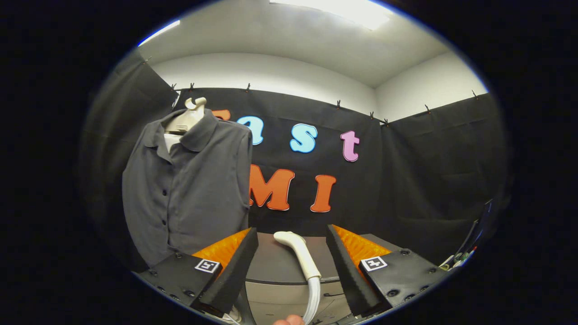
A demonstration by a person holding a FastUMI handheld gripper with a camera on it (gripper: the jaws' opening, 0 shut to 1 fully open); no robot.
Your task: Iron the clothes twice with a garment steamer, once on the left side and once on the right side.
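A dark grey button-up shirt hangs on a pale mannequin torso, beyond my left finger. The white steamer head stands upright in the gap between my fingers, with its white hose running down from it. My gripper is open, its two fingers spread wide on either side of the steamer head, neither one touching it. A fingertip of a person's hand shows below, by the hose.
A grey table lies just ahead under the fingers, with the black cloth wall behind it. Some cables lie to the right of my right finger.
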